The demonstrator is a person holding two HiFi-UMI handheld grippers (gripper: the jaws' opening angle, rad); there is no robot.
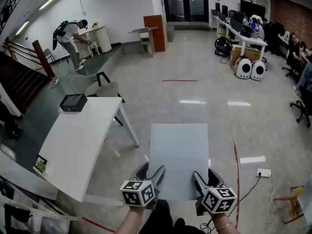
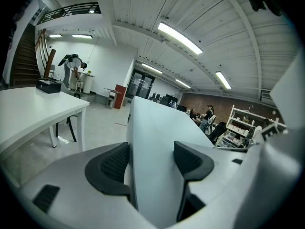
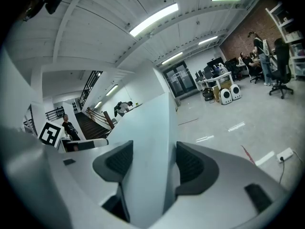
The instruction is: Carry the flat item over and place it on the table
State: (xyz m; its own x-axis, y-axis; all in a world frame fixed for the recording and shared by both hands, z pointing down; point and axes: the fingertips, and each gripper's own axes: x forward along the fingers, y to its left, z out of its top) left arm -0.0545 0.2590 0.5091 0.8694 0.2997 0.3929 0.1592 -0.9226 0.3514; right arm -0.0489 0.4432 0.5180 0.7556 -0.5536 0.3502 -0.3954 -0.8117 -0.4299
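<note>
Both left tool [image 1: 153, 169] and right tool [image 1: 203, 173] clamp flat panel [image 1: 178, 150] near table [image 1: 78, 145]

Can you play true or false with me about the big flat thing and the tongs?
1. The left tongs and the right tongs both grip the flat board at its near edge. True.
2. The flat board lies on the white table. False: it is held over the floor, to the right of the table.
3. A black box sits at the far end of the white table. True.
4. The left tongs are open and empty. False: they are shut on the flat board.
</note>
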